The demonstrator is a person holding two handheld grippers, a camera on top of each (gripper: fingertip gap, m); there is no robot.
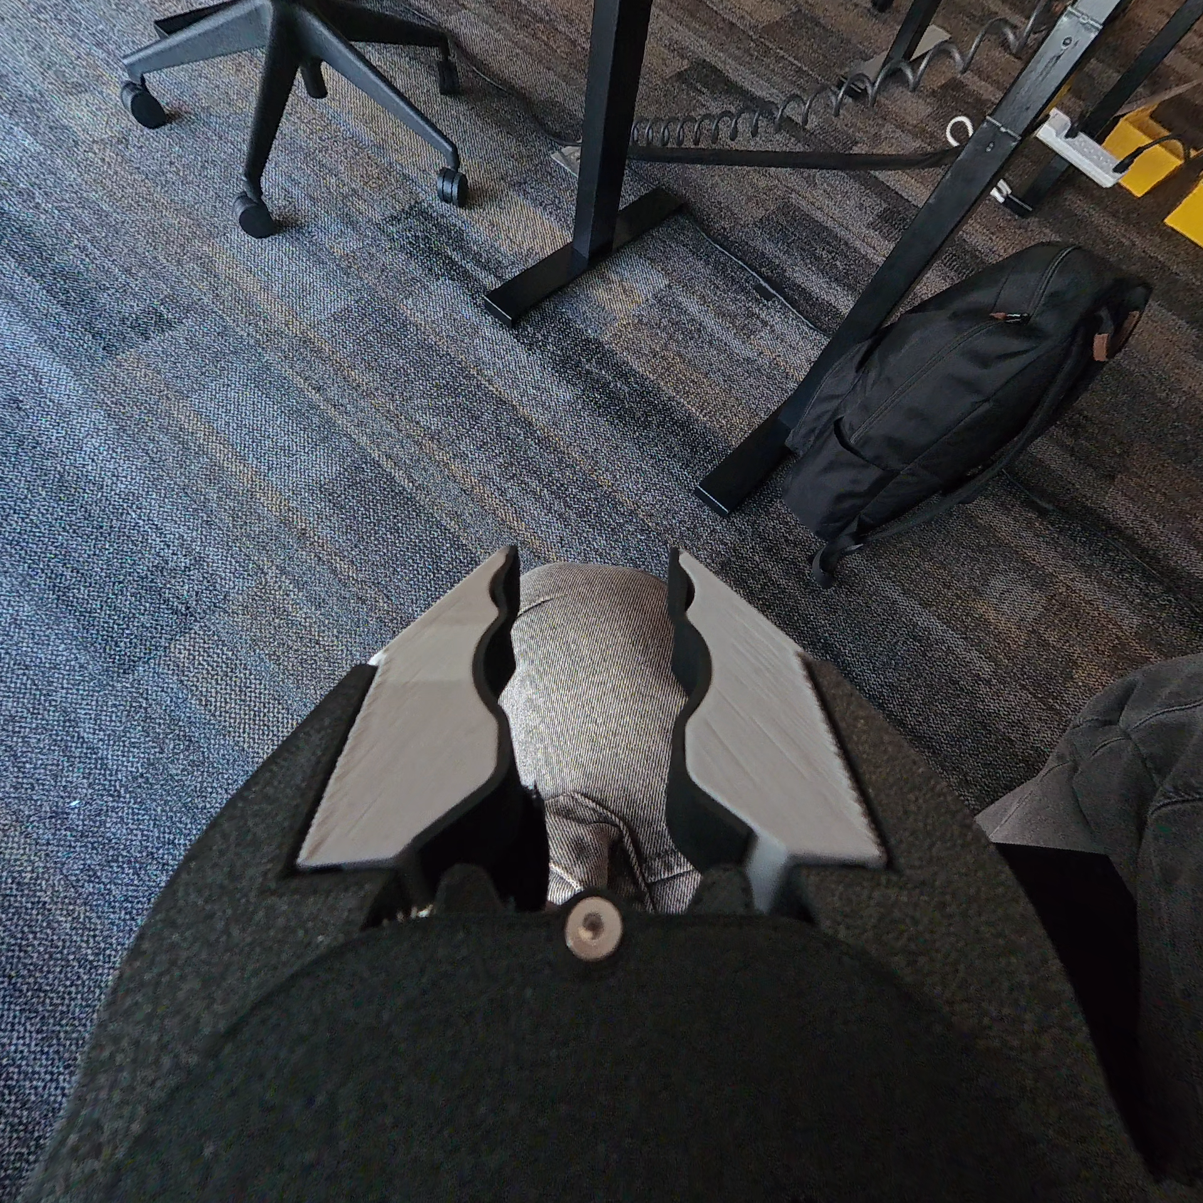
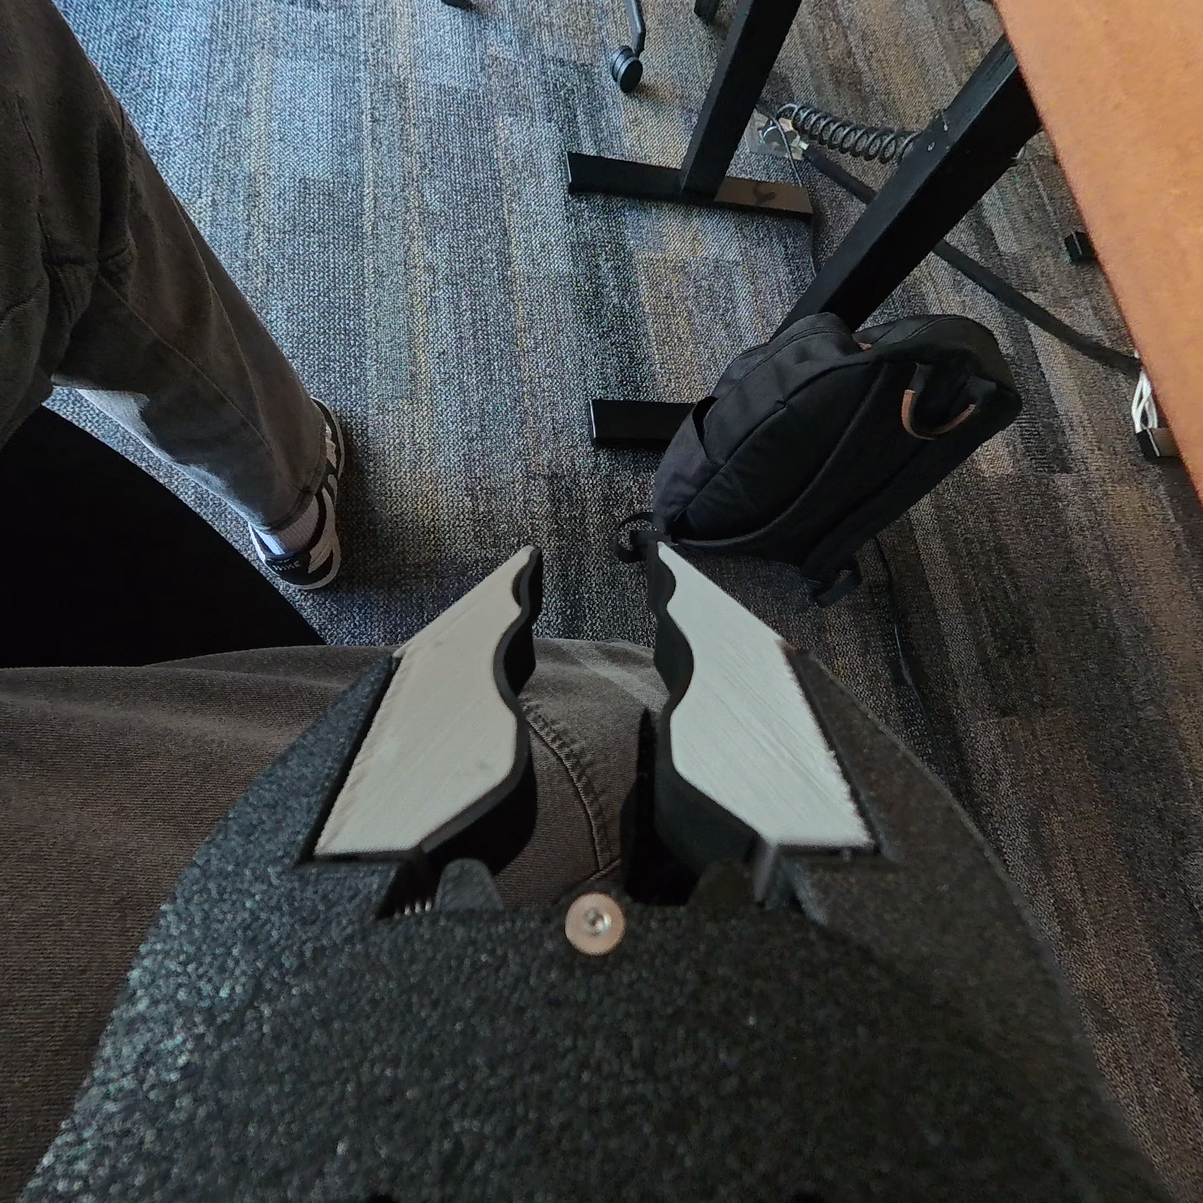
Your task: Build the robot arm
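Both grippers are seen spread, nothing pinched between their grey-faced, wavy-edged fingers. In the left wrist view, the left gripper [image 1: 594, 573] is held above a knee [image 1: 589, 683] in grey woven trousers, which fills the gap between the fingers at lower centre; whether it is touched cannot be told. In the right wrist view, the right gripper [image 2: 595, 566] is held over a thigh [image 2: 195, 748] in dark stitched denim that crosses the lower left of the frame. Grey and brown patterned carpet [image 1: 228, 488] is seen beyond. A black fabric backpack [image 1: 944, 397] is leaned against a black metal desk leg [image 1: 911, 286] at centre right of the left view, and the same backpack [image 2: 827, 429] lies just past the right fingertips, at centre right. A second desk leg [image 1: 602, 130] with a flat foot stands at upper centre, a coiled black cable [image 1: 748, 120] beside it. A castored chair base [image 1: 293, 97] is seen at upper left. In the right view a sneaker [image 2: 312, 521], black and white, rests at centre left, and a brown desktop edge [image 2: 1120, 195] runs down the upper right.
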